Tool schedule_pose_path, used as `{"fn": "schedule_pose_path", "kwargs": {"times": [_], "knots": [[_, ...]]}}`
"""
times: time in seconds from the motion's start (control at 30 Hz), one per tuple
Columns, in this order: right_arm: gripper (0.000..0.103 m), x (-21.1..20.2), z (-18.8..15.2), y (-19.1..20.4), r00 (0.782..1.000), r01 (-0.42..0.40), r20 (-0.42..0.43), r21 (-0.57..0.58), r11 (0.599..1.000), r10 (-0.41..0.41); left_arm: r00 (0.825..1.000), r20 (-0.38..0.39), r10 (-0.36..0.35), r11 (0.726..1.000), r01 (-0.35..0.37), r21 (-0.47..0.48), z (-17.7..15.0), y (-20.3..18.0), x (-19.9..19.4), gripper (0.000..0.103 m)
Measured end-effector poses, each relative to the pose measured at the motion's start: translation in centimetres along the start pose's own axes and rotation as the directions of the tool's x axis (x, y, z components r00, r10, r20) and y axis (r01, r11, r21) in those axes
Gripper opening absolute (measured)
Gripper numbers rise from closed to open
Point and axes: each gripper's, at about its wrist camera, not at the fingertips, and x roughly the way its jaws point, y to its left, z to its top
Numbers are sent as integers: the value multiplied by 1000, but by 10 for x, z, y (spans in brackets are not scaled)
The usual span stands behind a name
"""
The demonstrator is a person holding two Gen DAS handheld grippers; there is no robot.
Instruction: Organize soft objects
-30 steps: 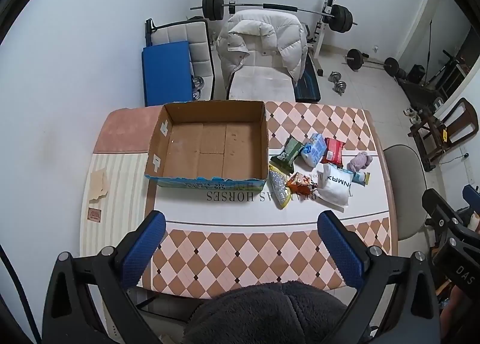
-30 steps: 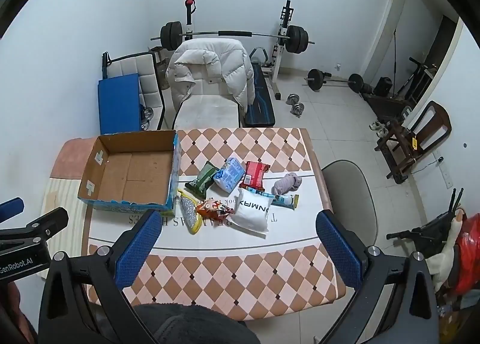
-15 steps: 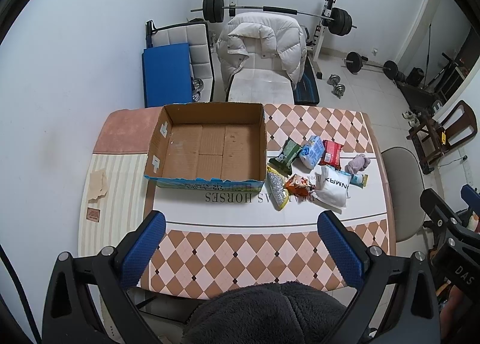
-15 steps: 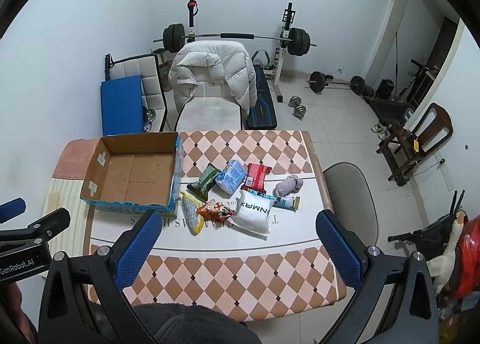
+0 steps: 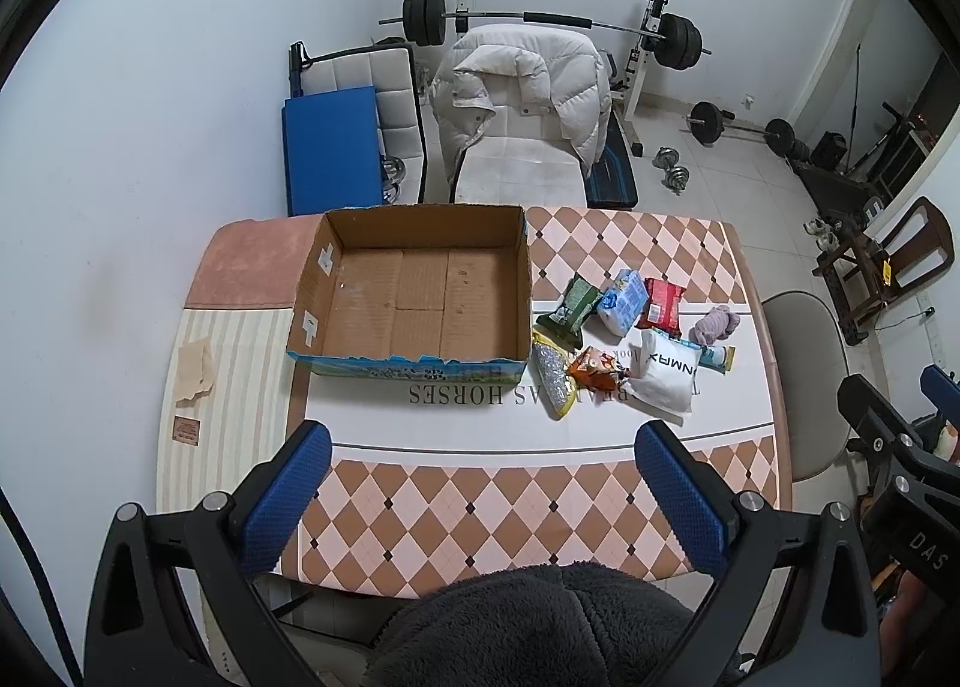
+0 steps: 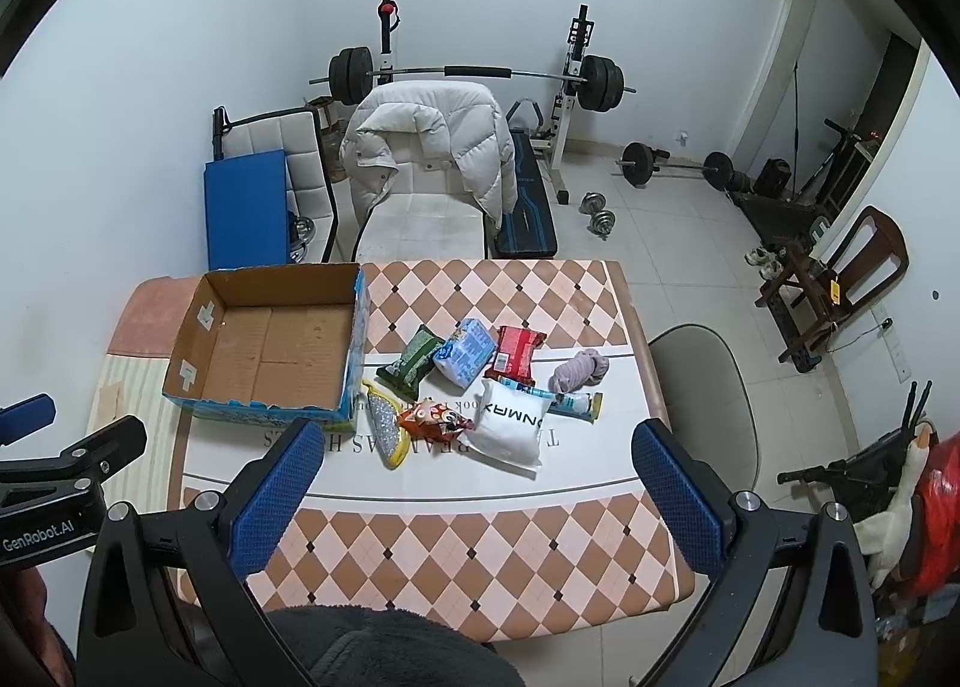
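Observation:
An open, empty cardboard box (image 5: 414,297) (image 6: 270,345) stands on the checkered table (image 5: 528,495) (image 6: 480,543). To its right lie several soft packets: a green one (image 5: 573,306) (image 6: 414,354), a blue one (image 5: 624,300) (image 6: 465,354), a red one (image 5: 660,303) (image 6: 516,351), a white pouch (image 5: 666,372) (image 6: 510,423), an orange one (image 5: 594,369) (image 6: 432,420), a silver-yellow one (image 5: 555,378) (image 6: 387,429) and a purple cloth (image 5: 714,324) (image 6: 579,369). My left gripper (image 5: 480,483) and right gripper (image 6: 480,483) are both open and empty, high above the table's near edge.
A white chair with a puffy jacket (image 5: 522,105) stands behind the table, beside a blue mat (image 5: 330,147). A barbell rack (image 5: 552,21) and dumbbells stand at the back. A grey chair (image 6: 702,405) is at the table's right. Paper scraps (image 5: 195,372) lie at the left.
Both grippers have drifted slightly, so the table sits a little differently in view. Both stay open. No object on the table has moved.

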Motion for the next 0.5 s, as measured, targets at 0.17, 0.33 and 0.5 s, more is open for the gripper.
{"fn": "schedule_pose_path", "kwargs": {"times": [0.17, 0.33, 0.5], "knots": [[103, -2, 1, 1, 1000, 1, 0, -1, 1000, -1, 1000, 4, 2, 1000, -2, 0, 1, -3, 1, 103], [103, 0, 1, 1, 1000, 1, 2, -1, 1000, -1, 1000, 3, 2, 1000, -2, -1, 1, -3, 0, 103], [103, -1, 2, 2, 1000, 2, 2, -1, 1000, -2, 1000, 4, 2, 1000, -2, -1, 1, -3, 1, 103]]}}
